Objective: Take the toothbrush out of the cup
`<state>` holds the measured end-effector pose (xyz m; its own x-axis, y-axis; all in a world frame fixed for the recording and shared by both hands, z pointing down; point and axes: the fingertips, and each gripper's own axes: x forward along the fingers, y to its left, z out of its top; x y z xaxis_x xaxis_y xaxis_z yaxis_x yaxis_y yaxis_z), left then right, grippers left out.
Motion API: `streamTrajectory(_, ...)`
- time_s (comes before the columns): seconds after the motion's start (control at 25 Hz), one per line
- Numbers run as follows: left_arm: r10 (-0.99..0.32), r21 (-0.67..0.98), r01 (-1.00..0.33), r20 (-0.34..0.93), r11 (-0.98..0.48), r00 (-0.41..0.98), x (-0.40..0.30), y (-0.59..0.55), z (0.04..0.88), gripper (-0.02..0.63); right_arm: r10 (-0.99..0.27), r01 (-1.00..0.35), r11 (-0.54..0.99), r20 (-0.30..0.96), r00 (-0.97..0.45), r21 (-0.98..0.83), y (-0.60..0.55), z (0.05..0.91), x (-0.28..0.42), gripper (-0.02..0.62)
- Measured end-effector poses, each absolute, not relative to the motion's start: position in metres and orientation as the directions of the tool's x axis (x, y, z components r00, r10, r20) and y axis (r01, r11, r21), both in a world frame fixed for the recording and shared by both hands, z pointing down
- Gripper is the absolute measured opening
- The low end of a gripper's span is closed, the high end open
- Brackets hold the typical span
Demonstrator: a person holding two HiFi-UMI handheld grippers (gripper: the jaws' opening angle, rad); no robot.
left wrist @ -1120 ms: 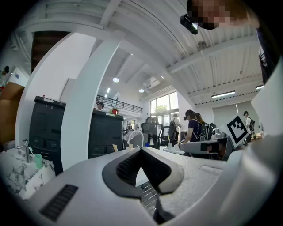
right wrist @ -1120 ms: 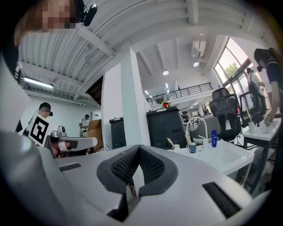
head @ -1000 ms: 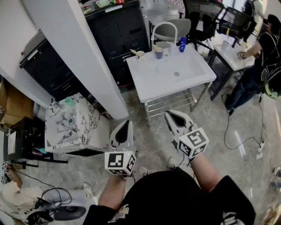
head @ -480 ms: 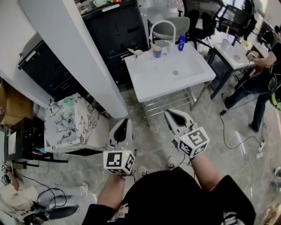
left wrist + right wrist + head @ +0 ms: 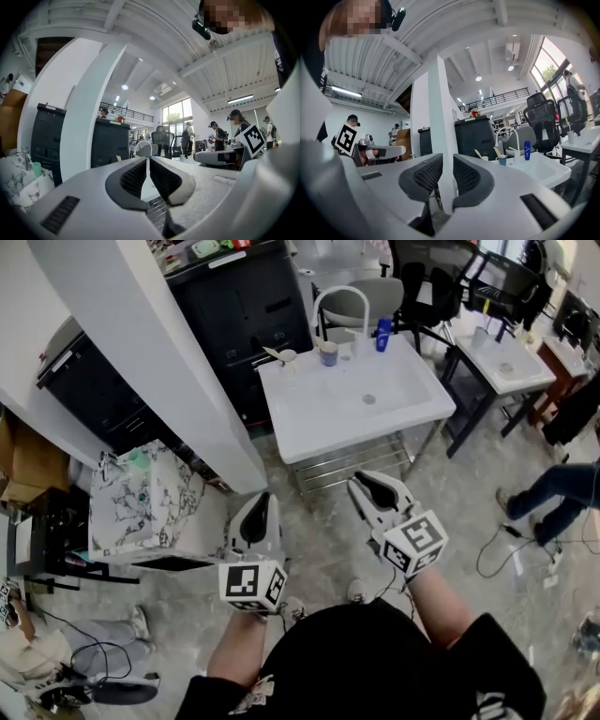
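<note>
A blue cup stands at the back edge of a white sink table, beside the arched faucet. A toothbrush leans out of that cup in the right gripper view. Both grippers are held level over the floor, well short of the table. My left gripper is shut and holds nothing. My right gripper has just been opening; a narrow gap shows between its pads with nothing in it.
A small white cup and a blue bottle also stand on the sink's back edge. A chrome rack sits under it. A white pillar, black cabinets and a marbled box lie left; a second table and a person's legs right.
Both grippers have moved forward towards the sink table, which now sits lower and nearer in the head view. The person at the right has walked away from the second table.
</note>
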<state>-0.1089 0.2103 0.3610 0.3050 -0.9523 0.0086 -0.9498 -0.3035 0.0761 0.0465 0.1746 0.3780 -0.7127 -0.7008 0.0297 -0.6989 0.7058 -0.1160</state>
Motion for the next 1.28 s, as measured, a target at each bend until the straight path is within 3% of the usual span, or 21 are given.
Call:
streamTrajectory(0.08,-0.954,0.075,-0.952,0.006,-0.298,0.299,-0.1,0.207,0.362,0.012,-0.692,-0.69,0.715,0.028,-0.721,-0.113,0.17,0.379,0.054,0.096)
streamTrajectory(0.28,-0.959,0.072,-0.956,0.001,-0.284,0.285,-0.078,0.198,0.363,0.131,-0.68,-0.677,0.728,0.018,-0.733,-0.105,0.157,0.379,0.072,0.18)
streamTrajectory(0.48,-0.962,0.057,-0.96,-0.006,-0.273,0.273,-0.057,0.189,0.363,0.196,-0.673,-0.67,0.736,0.006,-0.74,-0.092,0.144,0.377,0.093,0.218)
streamTrajectory(0.76,-0.966,0.04,-0.966,-0.009,-0.257,0.257,-0.032,0.177,0.36,0.215,-0.665,-0.663,0.744,-0.002,-0.747,-0.084,0.128,0.372,0.118,0.249)
streamTrajectory(1.28,-0.97,0.056,-0.968,-0.017,-0.244,0.244,-0.037,0.135,0.361,0.216,-0.656,-0.655,0.751,0.014,-0.754,-0.081,0.086,0.375,0.113,0.249)
